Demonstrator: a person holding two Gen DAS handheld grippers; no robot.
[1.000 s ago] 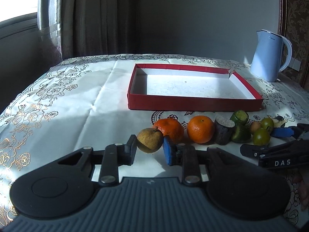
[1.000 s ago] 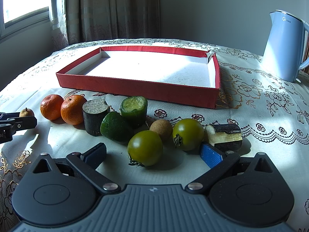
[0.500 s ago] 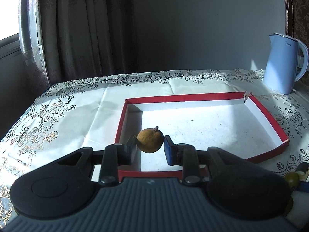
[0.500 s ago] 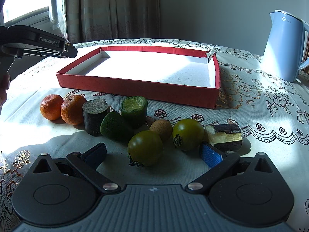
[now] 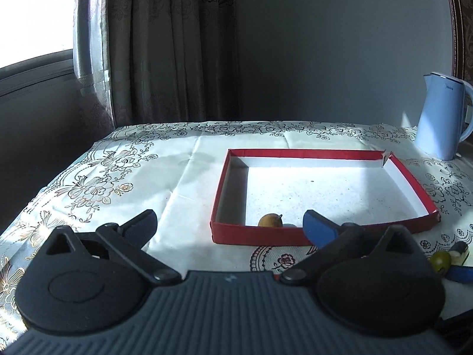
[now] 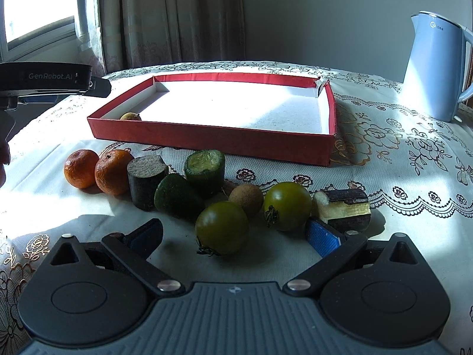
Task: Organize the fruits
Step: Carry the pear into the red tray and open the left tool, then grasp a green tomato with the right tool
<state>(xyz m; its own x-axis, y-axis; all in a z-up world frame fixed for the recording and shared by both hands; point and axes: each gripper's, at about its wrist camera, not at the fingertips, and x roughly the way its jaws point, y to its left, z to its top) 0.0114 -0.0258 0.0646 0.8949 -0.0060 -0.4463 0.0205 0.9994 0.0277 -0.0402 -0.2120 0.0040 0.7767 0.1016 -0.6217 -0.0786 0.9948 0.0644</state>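
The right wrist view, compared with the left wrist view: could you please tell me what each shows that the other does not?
Only the right wrist view shows the two oranges, the cut green pieces and the open right hand-held gripper. Only the left wrist view shows the open left hand-held gripper from behind, with bare tablecloth left of the box. Both show the red box holding one small brown fruit, and the blue kettle.

We are seeing a grey wall [image 5: 325, 59] standing behind the worktop [image 5: 147, 177], which is wearing a white floral cloth. Brown curtains [image 5: 165, 44] are hanging beside a bright window [image 5: 35, 14], and sunlight is falling across the cloth.
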